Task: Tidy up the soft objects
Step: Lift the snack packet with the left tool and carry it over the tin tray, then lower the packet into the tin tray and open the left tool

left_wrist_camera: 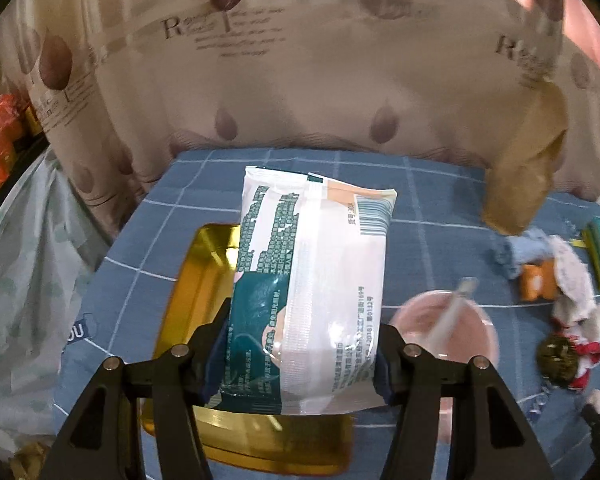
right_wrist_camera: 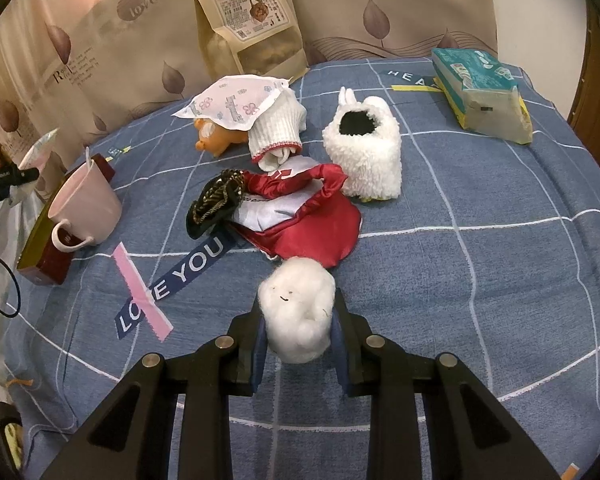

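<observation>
My left gripper (left_wrist_camera: 300,354) is shut on a white and teal tissue pack (left_wrist_camera: 312,280), held above a gold tin tray (left_wrist_camera: 204,272). My right gripper (right_wrist_camera: 298,328) is shut on a white cotton ball (right_wrist_camera: 298,314), low over the blue checked cloth (right_wrist_camera: 480,280). Ahead of it lie a red satin pouch (right_wrist_camera: 312,216), a dark woven piece (right_wrist_camera: 216,200), a white knit sock (right_wrist_camera: 276,128), a printed handkerchief (right_wrist_camera: 236,102) over an orange plush toy (right_wrist_camera: 216,138), and a fluffy white plush holder (right_wrist_camera: 368,152).
A pink mug (right_wrist_camera: 86,208) with a spoon stands on a red box (right_wrist_camera: 48,248) at the left; the mug also shows in the left wrist view (left_wrist_camera: 448,332). A brown snack bag (right_wrist_camera: 248,16) leans on the curtain. A teal tissue pack (right_wrist_camera: 480,88) lies far right.
</observation>
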The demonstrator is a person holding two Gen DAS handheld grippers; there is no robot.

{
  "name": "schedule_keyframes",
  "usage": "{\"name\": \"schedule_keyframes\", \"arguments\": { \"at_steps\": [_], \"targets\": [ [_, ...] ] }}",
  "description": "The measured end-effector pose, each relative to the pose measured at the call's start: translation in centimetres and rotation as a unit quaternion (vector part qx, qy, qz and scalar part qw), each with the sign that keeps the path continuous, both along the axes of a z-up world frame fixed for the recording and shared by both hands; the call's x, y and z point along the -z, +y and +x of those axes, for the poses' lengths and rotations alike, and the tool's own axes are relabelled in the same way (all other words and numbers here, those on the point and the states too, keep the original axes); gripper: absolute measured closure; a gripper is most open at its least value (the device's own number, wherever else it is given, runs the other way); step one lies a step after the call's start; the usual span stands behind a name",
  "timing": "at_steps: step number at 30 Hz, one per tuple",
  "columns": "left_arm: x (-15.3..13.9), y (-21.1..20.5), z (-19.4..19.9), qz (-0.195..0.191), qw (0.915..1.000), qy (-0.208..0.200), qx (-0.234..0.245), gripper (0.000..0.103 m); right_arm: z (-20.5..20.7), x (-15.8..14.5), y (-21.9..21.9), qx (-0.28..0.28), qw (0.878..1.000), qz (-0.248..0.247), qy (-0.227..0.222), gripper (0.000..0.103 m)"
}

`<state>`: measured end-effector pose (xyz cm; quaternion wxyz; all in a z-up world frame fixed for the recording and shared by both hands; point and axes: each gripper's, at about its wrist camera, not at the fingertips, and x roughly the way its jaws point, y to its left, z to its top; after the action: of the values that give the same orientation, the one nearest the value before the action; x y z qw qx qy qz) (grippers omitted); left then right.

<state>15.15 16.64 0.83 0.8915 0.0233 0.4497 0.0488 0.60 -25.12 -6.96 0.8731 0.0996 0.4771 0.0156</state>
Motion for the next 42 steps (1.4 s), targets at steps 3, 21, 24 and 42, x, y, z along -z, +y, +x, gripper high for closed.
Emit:
{"name": "schedule_keyframes", "arguments": {
  "at_steps": [3,21,24,42],
  "targets": [
    [1.3,1.5,0.7,0.006,0.9998,0.013,-0.014,0.044,0.0,0.0,0.1,0.000,1.000,-0.004,-0.001,0.077],
    [7.8,5.6,4.7,0.015,0.9957,0.084,-0.035,0.044,0.0,-0.6,1.3,-0.008,0.999,-0.038,-0.014,0.077],
    [8.3,5.9,4.9,0.020,0.9948,0.093,-0.037,0.043,0.1,-0.7,1.4,-0.007,0.999,-0.043,-0.016,0.077],
    [9.3,7.0,5.9,0.018,0.9937,0.103,-0.041,0.034,0.1,-1.1,2.2,-0.009,0.998,-0.060,-0.020,0.077]
  ]
}}
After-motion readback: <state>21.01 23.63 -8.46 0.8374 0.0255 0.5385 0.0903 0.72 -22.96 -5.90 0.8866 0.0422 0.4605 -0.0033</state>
